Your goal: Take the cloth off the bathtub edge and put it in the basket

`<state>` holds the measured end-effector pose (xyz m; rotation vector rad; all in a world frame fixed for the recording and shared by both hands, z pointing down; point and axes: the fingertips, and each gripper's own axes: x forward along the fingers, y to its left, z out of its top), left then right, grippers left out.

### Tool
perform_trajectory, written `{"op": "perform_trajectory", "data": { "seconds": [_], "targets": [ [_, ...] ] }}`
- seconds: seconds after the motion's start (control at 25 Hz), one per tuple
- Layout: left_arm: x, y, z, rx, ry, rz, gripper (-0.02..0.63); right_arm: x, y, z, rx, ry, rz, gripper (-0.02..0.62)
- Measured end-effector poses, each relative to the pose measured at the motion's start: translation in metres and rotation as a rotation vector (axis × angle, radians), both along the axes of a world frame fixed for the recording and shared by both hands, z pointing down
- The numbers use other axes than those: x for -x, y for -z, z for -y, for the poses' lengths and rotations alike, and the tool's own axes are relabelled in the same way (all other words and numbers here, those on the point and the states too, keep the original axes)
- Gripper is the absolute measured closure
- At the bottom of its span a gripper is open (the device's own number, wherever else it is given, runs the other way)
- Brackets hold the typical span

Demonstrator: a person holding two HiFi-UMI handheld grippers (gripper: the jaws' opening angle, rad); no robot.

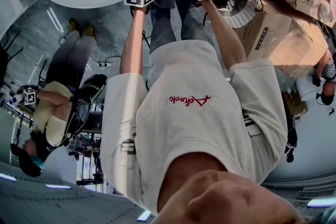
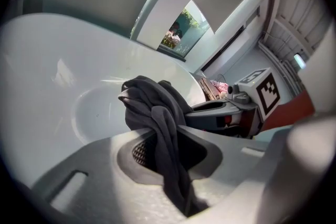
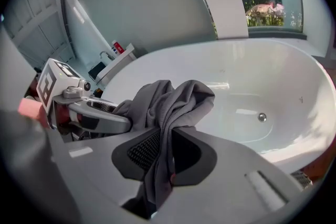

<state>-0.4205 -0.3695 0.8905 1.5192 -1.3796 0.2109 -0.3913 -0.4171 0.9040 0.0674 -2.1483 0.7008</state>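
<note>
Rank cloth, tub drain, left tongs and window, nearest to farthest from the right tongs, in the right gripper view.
1. Cloth: clamped in the right tongs.
2. Left tongs: just left, gripping the same cloth.
3. Tub drain: farther off, right.
4. Window: farthest, upper right.

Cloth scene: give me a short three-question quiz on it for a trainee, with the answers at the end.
1. True or false: both the left gripper and the right gripper are shut on the cloth.
2. What is behind the cloth in the right gripper view? A) bathtub B) sofa C) stove
3. Is the cloth in the basket yet?
Key: 1 true; 2 A; 3 no, both grippers hold it.
</note>
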Motion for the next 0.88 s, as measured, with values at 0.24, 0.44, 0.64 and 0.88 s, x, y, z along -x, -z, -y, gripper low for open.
{"op": "perform_trajectory", "data": {
  "seconds": [0.24, 0.44, 0.64, 0.88],
  "targets": [
    [0.036, 0.062, 0.044, -0.124, 0.042, 0.078, 0.546, 0.039, 0.071, 0.045, -0.085, -0.034, 0.142, 0.531],
    [0.057, 0.104, 0.061, -0.197, 0.060, 0.145, 0.548, 0.061, 0.119, 0.061, -0.150, -0.028, 0.218, 0.531],
    [0.074, 0.146, 0.073, -0.284, 0.120, 0.166, 0.548, 0.078, 0.169, 0.075, -0.197, -0.045, 0.306, 0.531],
    [0.092, 0.191, 0.084, -0.350, 0.131, 0.223, 0.548, 0.097, 0.216, 0.088, -0.254, -0.034, 0.377, 0.531]
  ]
}}
